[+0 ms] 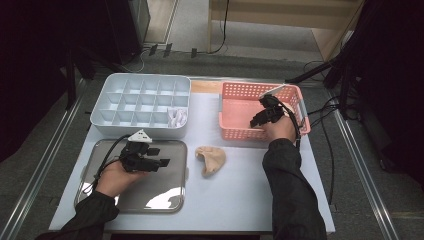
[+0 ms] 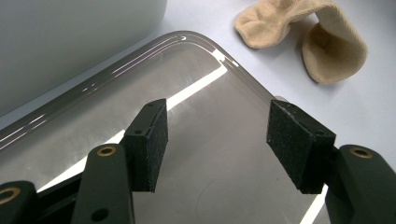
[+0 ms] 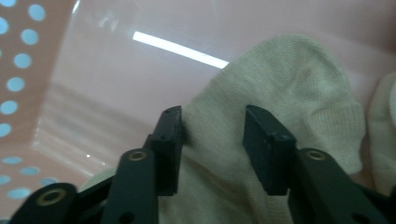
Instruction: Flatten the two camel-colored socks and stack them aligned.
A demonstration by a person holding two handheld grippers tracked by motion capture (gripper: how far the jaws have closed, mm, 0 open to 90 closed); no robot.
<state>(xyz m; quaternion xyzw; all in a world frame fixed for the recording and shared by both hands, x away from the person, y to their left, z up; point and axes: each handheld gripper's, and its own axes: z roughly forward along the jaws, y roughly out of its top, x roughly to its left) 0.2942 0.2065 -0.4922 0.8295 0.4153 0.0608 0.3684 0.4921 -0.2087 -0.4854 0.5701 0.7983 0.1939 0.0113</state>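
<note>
- White table [image 1: 240,195]: steel tray [image 1: 172,197] front left, pink basket [image 1: 235,132] back right, beige sock [image 1: 210,160] lying between.
- Left gripper [image 2: 217,140] over tray, jaws wide apart, empty.
- Right gripper [image 3: 212,149] inside basket, jaws part-open around pale sock [image 3: 289,88], not clamped.

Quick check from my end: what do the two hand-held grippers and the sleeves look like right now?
Both are black. The left hand-held gripper carries a grey three-cornered plate and trails a black cable. The right hand-held gripper trails a cable too. Its jaws end in flat black pads with brass-coloured rivets. The sleeves are dark.
</note>
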